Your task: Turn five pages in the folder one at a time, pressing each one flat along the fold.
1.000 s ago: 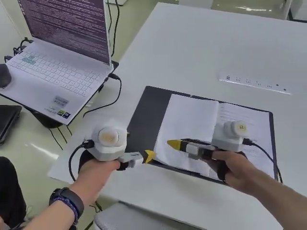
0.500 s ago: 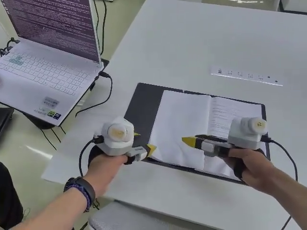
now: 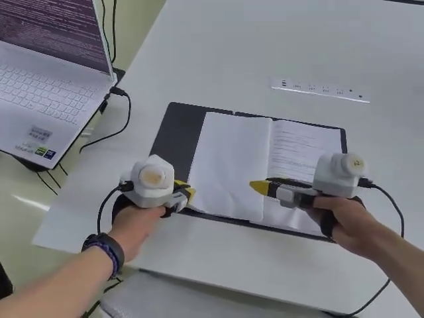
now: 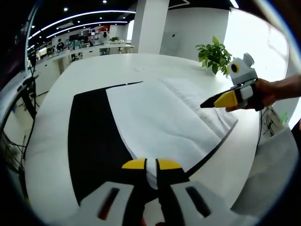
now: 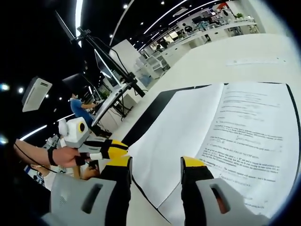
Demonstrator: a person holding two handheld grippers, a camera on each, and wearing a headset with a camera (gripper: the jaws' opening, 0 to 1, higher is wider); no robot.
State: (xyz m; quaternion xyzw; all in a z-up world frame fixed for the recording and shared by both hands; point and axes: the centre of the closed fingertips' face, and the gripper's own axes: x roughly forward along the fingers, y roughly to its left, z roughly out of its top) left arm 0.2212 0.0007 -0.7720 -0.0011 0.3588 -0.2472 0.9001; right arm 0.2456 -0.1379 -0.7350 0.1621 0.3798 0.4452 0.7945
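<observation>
The folder [image 3: 173,132] lies open on the white table, its black inner cover showing at the left. A blank white page [image 3: 228,162] lies turned over to the left, and a printed page [image 3: 301,149] lies at the right. My left gripper [image 3: 187,193] [image 4: 146,164] is shut, with its yellow tips at the near corner of the blank page [image 4: 155,117]. I cannot tell whether it pinches the paper. My right gripper [image 3: 260,188] [image 5: 156,162] stands open just above the pages near the fold, with nothing between its jaws. It appears in the left gripper view as the right gripper [image 4: 216,100].
An open laptop [image 3: 46,86] sits off the table's left edge, with black cables [image 3: 112,129] trailing from it. A white power strip [image 3: 321,89] lies beyond the folder. The table's front edge runs just under both hands.
The head camera has shifted. My left gripper has come in from just off the folder's front edge to the blank page's corner. My right gripper has moved right toward the fold.
</observation>
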